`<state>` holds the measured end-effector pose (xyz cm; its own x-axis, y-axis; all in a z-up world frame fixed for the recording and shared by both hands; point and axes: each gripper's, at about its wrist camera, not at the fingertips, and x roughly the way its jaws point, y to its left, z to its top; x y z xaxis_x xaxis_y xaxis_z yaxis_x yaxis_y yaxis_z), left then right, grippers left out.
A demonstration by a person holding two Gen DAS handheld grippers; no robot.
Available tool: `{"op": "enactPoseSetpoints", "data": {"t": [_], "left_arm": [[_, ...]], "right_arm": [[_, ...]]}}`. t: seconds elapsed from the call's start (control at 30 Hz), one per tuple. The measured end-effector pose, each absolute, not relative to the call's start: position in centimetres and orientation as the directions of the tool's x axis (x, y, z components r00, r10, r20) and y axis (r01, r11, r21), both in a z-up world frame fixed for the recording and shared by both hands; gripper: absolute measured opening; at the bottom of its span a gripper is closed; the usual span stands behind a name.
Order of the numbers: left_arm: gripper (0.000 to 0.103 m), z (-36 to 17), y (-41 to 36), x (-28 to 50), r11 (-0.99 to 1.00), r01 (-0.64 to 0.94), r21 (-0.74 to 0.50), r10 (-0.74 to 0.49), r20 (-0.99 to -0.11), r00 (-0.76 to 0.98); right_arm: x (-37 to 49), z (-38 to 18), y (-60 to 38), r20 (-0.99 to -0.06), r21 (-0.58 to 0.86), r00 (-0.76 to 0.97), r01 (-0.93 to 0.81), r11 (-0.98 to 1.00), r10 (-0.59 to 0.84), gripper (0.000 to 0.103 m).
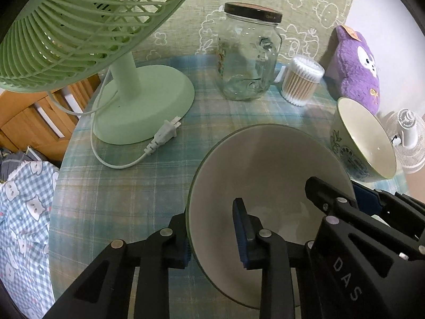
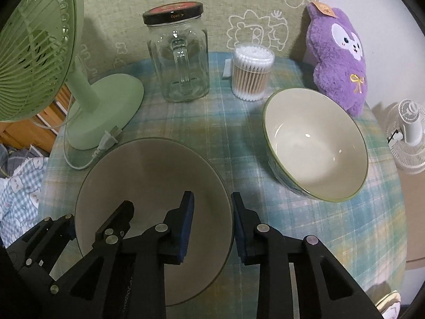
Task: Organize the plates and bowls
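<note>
A wide cream bowl (image 1: 265, 175) sits on the plaid tablecloth in front of both grippers; it also shows in the right wrist view (image 2: 148, 180). My left gripper (image 1: 212, 231) straddles its left rim, one finger outside and one inside, with a gap at the rim. My right gripper (image 2: 212, 223) straddles its right rim the same way and appears in the left wrist view (image 1: 345, 207). A second cream bowl (image 2: 316, 143) with a green rim and patterned outside stands to the right, also seen in the left wrist view (image 1: 364, 143).
A green desk fan (image 2: 34, 53) with its cord and plug (image 2: 106, 141) stands at the left. A glass jar (image 2: 180, 53), a tub of cotton swabs (image 2: 252, 71) and a purple plush toy (image 2: 337, 61) line the back. A white fan (image 2: 409, 135) stands beyond the table's right edge.
</note>
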<state>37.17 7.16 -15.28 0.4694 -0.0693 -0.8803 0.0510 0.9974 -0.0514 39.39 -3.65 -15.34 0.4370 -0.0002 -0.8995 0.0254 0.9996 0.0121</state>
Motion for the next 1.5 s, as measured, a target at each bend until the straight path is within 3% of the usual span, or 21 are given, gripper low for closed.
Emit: {"op": "enactPoseSetpoints", "data": {"t": [1.5], "left_arm": [[0.025,-4.8,1.7,20.3,0.999,-0.024,-0.023,-0.005,-0.833,0.553]], "right_arm": [[21.9,-4.4,-8.3,-0.857,0.033,0.512,-0.074,0.997,0.067,0.031]]}}
